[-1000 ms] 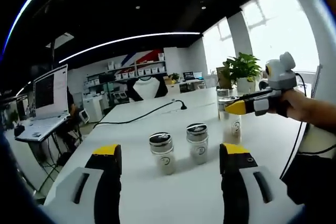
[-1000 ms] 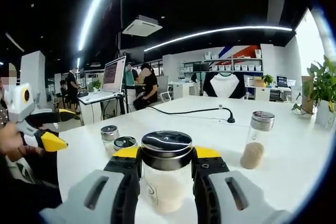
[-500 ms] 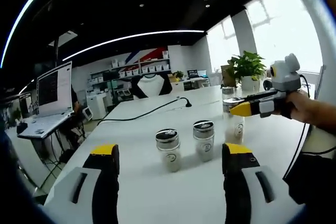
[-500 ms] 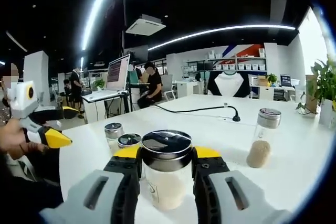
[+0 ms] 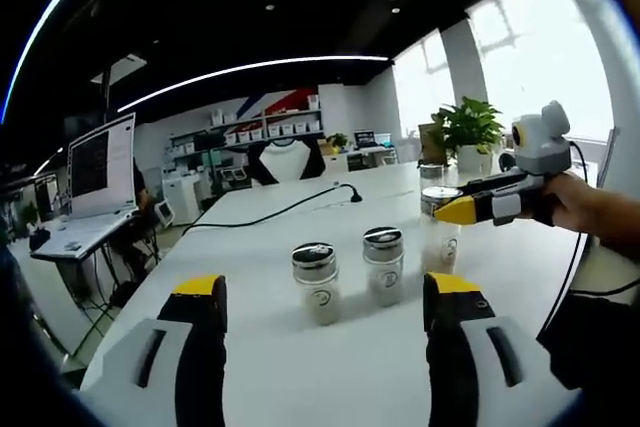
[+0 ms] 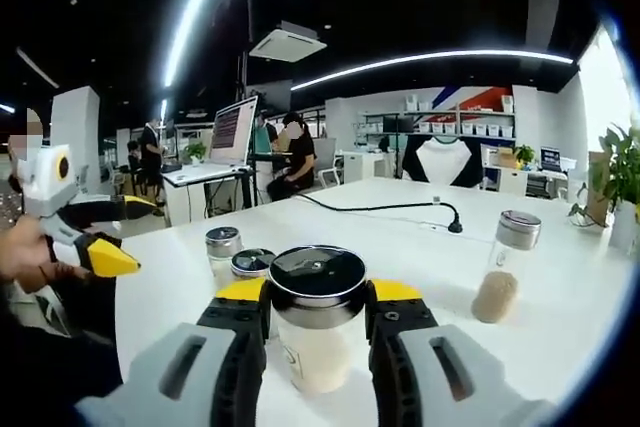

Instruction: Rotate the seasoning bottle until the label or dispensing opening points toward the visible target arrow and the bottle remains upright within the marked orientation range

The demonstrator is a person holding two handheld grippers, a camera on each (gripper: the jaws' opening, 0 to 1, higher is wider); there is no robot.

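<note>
1. In the right gripper view, the right gripper [image 6: 317, 322] pinches a seasoning bottle [image 6: 318, 327] between its yellow-tipped jaws; the bottle stands upright on the white table [image 6: 420, 257], its dark lid facing the camera and pale powder visible through the glass.

2. The left gripper view takes in the same grasp from the side: the right gripper [image 5: 452, 209] comes in from the right, held by a person's hand [image 5: 590, 209], with the seasoning bottle [image 5: 440, 237] between its jaws, near a potted plant [image 5: 465, 137].

3. The left gripper [image 5: 318, 299] hovers with its jaws spread wide and nothing between them; beyond them stand two small jars [image 5: 316, 282] side by side, just apart.

4. From the right gripper view those two small jars [image 6: 222, 247] sit behind the held bottle, and the left gripper [image 6: 105, 257] shows at the left edge.

5. A tall jar [image 6: 505, 267] with brownish contents stands well apart to the right, in front of a black cable [image 6: 400, 209] lying on the table.
</note>
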